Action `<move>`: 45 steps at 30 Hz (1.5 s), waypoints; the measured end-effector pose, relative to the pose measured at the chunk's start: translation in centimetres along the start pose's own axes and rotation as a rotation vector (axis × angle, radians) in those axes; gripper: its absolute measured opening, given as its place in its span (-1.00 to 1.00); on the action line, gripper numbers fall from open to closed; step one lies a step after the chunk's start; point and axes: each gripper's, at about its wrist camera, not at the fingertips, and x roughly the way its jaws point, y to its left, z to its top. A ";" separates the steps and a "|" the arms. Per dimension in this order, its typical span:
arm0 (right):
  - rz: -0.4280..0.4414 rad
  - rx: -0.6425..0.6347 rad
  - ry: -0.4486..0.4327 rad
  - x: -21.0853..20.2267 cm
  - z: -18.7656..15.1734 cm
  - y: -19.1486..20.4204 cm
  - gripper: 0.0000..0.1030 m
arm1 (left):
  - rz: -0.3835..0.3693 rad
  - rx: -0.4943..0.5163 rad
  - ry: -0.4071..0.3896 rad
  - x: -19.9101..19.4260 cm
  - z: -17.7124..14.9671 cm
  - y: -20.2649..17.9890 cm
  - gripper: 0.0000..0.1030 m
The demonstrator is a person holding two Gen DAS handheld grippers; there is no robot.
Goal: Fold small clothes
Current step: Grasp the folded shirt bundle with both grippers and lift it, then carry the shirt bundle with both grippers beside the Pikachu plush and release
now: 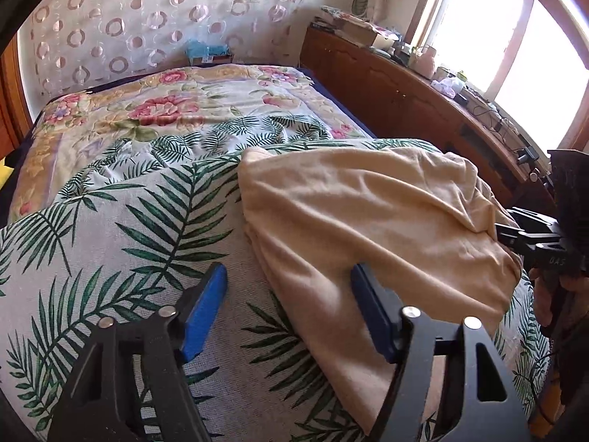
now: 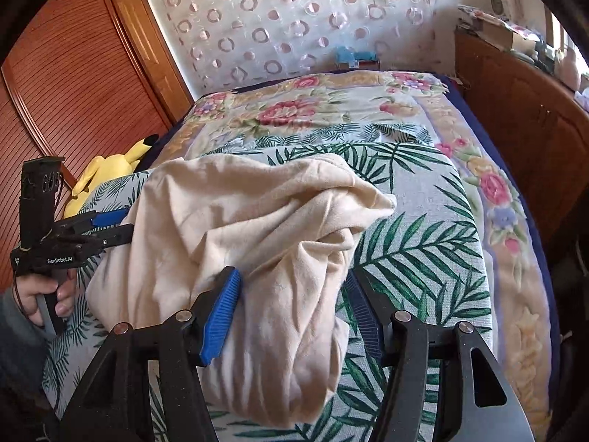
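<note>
In the left wrist view, the cream garment (image 1: 371,213) lies rumpled on the leaf-print bedcover (image 1: 121,228), toward its right edge; the left gripper (image 1: 287,313) has its jaws apart, straddling the garment's near-left edge without pinching it. In the right wrist view, the right gripper (image 2: 291,316) is spread wide around a bunched fold, not clamped.

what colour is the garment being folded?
Plain cream-beige garment, no print; it shows best in the right wrist view, lying on the palm-leaf sheet.
</note>
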 end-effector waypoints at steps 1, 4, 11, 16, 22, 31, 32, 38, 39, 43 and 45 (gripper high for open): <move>-0.017 0.007 0.013 0.3 -0.2 0.0 0.32 | -0.010 -0.008 0.000 0.0 0.1 0.1 0.25; -0.033 0.005 0.027 0.6 -0.1 0.2 0.40 | -0.039 -0.018 0.007 0.1 0.1 0.0 0.02; 0.001 -0.027 0.029 0.3 -0.4 1.1 0.11 | -0.052 0.007 0.006 0.2 -0.2 -1.1 -0.09; 0.097 -0.053 0.062 1.2 -0.2 0.7 -0.54 | -0.075 0.027 0.023 0.5 -0.2 -1.7 -0.75; 0.085 -0.161 -0.039 -1.5 0.5 2.3 -0.67 | -0.101 0.023 -0.095 -4.3 -0.1 -2.2 -0.78; 0.181 -0.433 -0.150 -2.6 6.8 12.0 -0.68 | 0.084 -0.068 -0.349 -16.2 -2.5 3.4 -0.78; 0.196 -0.469 -0.156 -1.9 7.7 13.6 -0.68 | 0.113 -0.092 -0.368 -17.3 -3.1 4.5 -0.78; 0.273 -0.675 -0.138 4.1 12.8 25.2 -0.68 | 0.329 -0.236 -0.416 -21.2 -7.3 12.0 -0.78; 0.285 -0.707 -0.130 5.2 13.6 27.3 -0.68 | 0.363 -0.256 -0.419 -21.5 -8.0 12.9 -0.78; 0.337 -0.817 -0.085 9.8 15.3 34.3 -0.68 | 0.446 -0.359 -0.391 -21.7 -11.0 16.0 -0.78; 0.345 -0.867 -0.066 12.0 15.7 36.8 -0.68 | 0.472 -0.403 -0.370 -21.0 -12.5 17.2 -0.78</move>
